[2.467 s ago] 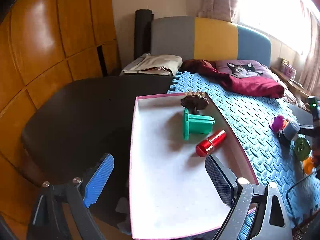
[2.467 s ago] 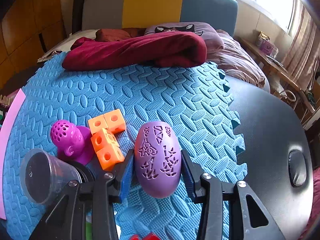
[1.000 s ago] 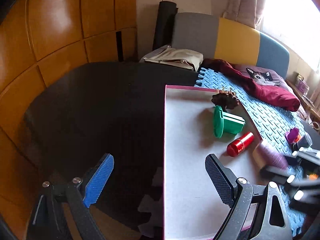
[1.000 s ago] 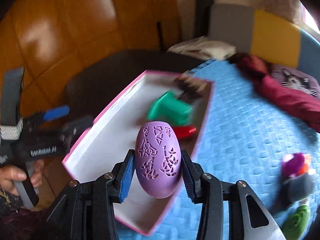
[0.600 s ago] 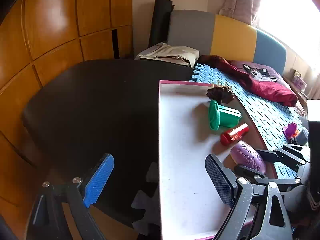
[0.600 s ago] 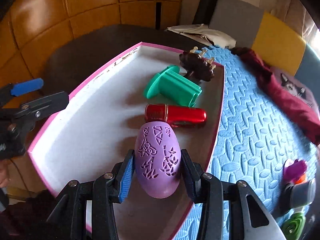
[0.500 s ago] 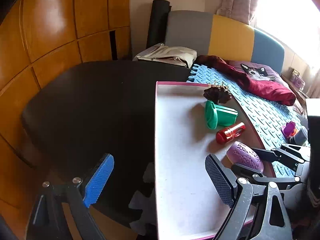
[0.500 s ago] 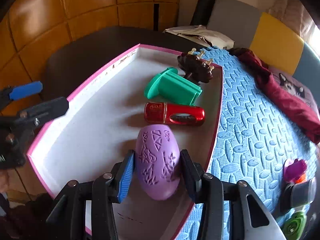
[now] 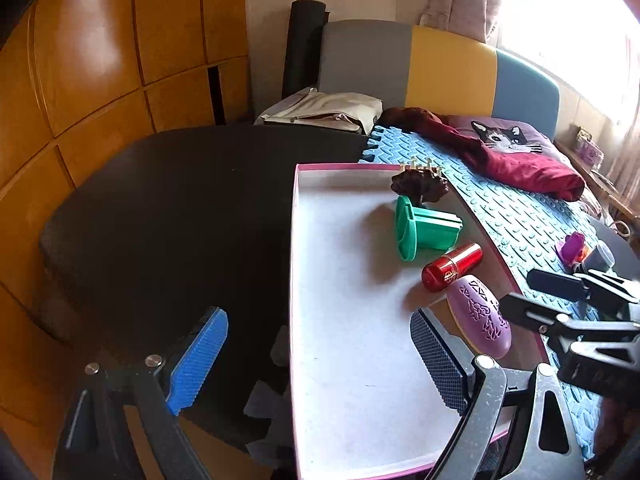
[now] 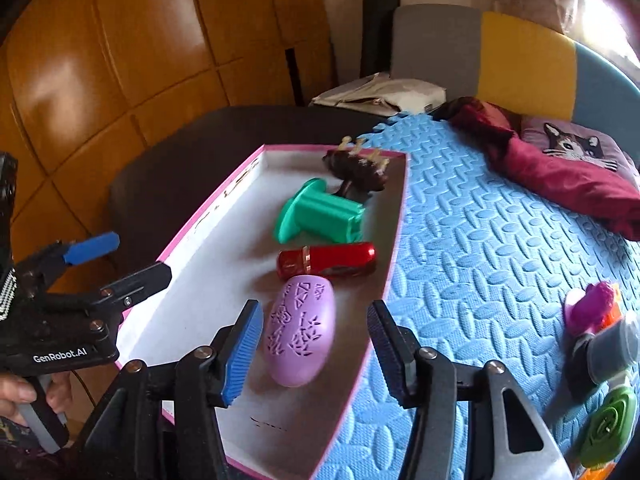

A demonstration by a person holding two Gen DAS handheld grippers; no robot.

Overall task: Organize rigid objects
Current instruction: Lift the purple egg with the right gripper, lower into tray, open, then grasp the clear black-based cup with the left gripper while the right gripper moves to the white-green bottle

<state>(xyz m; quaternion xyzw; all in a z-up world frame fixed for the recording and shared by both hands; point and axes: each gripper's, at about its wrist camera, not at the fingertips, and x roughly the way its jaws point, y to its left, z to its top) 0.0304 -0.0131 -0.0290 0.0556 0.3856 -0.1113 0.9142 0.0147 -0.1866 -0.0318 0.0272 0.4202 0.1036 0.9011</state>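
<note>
A purple perforated egg-shaped object (image 10: 301,328) lies in the pink-rimmed white tray (image 10: 208,216), just in front of a red cylinder (image 10: 327,265), a green spool (image 10: 320,216) and a dark brown comb-like piece (image 10: 358,168). My right gripper (image 10: 316,344) is open, its fingers on either side of the egg and apart from it. My left gripper (image 9: 320,356) is open and empty over the tray's near left edge (image 9: 294,320). In the left wrist view the egg (image 9: 480,320) lies by the tray's right side, with the right gripper (image 9: 520,296) beside it.
On the blue foam mat (image 10: 480,240) at the right lie a purple perforated toy (image 10: 592,308), a grey cup (image 10: 612,348), a green spiral disc (image 10: 608,424) and orange pieces. A dark red blanket (image 10: 560,176) lies at the back. The black table (image 9: 160,208) spreads left.
My right gripper has opened and let go of the purple egg, which now lies in the tray. The gripper has drawn back slightly. The left gripper stays open.
</note>
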